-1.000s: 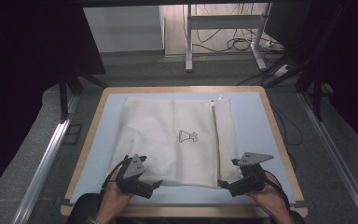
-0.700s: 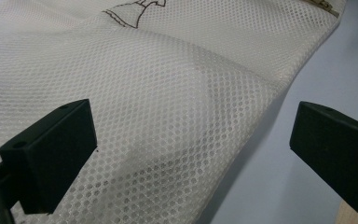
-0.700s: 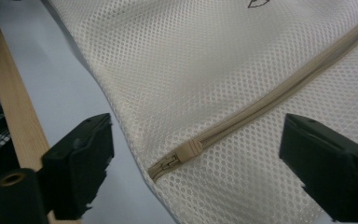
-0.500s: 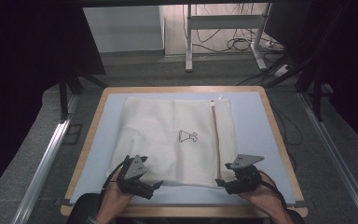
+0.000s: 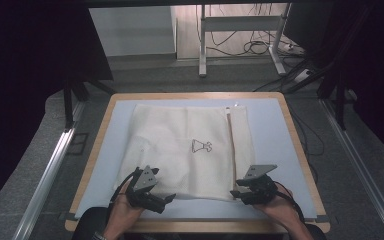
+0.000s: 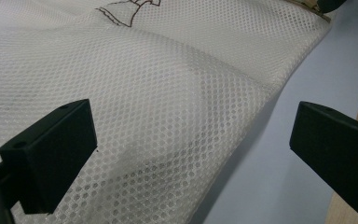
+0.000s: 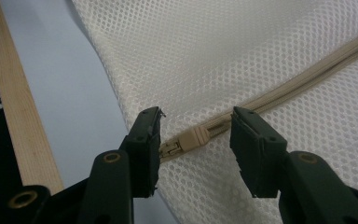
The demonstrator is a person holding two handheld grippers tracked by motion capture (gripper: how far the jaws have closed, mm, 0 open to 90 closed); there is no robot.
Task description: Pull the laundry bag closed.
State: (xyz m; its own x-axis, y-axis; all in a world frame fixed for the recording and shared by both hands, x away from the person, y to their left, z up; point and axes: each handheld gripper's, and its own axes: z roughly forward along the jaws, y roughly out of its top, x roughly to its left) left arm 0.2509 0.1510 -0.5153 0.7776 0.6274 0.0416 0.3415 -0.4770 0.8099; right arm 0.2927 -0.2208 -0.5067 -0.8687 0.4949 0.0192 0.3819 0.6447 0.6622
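Cream mesh zip-up laundry bag lies flat on pale blue surface.

Left gripper at bag's near-left corner, jaws wide apart, mesh between them, unpinched.

Right gripper at near-right corner, jaws just been closing, beige zipper pull between them, not yet clamped.

Bag likely light, limp, snag-prone; grip seam or zipper tape, not open mesh.

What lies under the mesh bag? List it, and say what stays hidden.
Under the mesh bag lies the pale blue mat on the wooden table. Whether anything is inside the bag or beneath its middle cannot be told.
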